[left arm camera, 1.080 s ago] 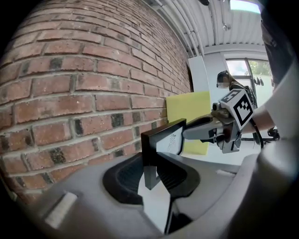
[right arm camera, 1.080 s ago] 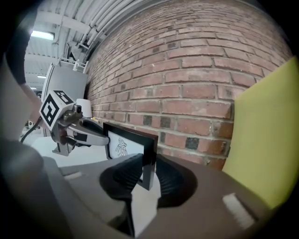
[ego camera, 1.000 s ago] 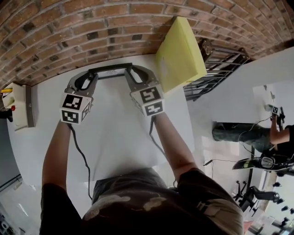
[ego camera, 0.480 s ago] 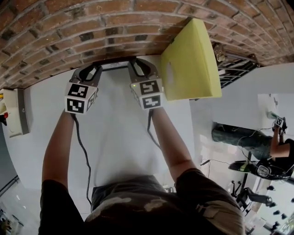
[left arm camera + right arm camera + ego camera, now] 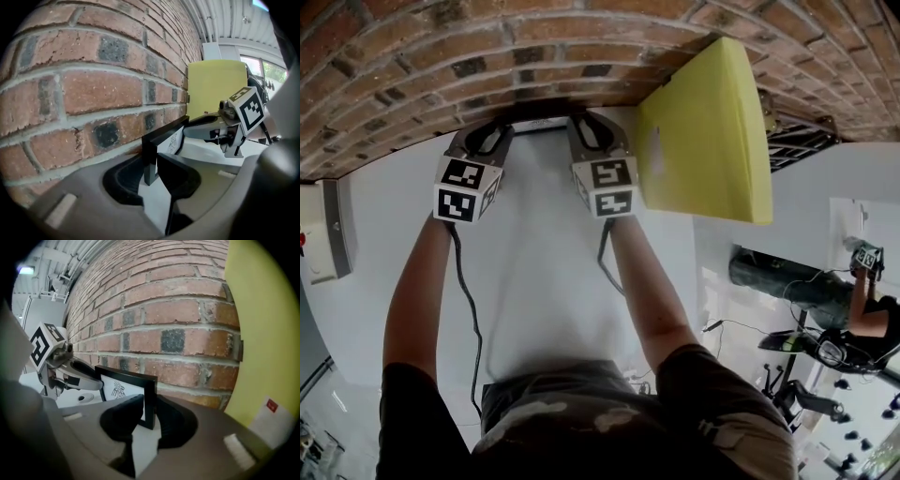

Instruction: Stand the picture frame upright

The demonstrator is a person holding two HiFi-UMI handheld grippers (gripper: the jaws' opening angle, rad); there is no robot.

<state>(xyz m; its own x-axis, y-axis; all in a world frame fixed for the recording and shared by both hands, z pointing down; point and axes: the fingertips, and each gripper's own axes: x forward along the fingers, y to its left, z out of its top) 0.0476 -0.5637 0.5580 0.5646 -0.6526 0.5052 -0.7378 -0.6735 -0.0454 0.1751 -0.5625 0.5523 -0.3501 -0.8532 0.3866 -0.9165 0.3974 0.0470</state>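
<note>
A black picture frame (image 5: 536, 125) with a white print stands upright, close in front of the brick wall (image 5: 487, 56). My left gripper (image 5: 490, 142) is shut on its left edge, and my right gripper (image 5: 583, 138) is shut on its right edge. In the left gripper view the frame's side bar (image 5: 149, 157) sits between my jaws (image 5: 151, 168), with the right gripper (image 5: 191, 132) at the far end. In the right gripper view the frame (image 5: 123, 389) is pinched at its corner by my right gripper (image 5: 149, 416); the left gripper (image 5: 96, 383) holds the other side.
A large yellow foam board (image 5: 703, 131) leans against the wall just right of the frame. The white table (image 5: 544, 272) runs from the wall back to the person. A pale box (image 5: 323, 230) sits at the far left. A black rack (image 5: 797, 141) is behind the board.
Both grippers have carried the frame away from the person, down and closer to the brick wall. Both grips are unchanged.
</note>
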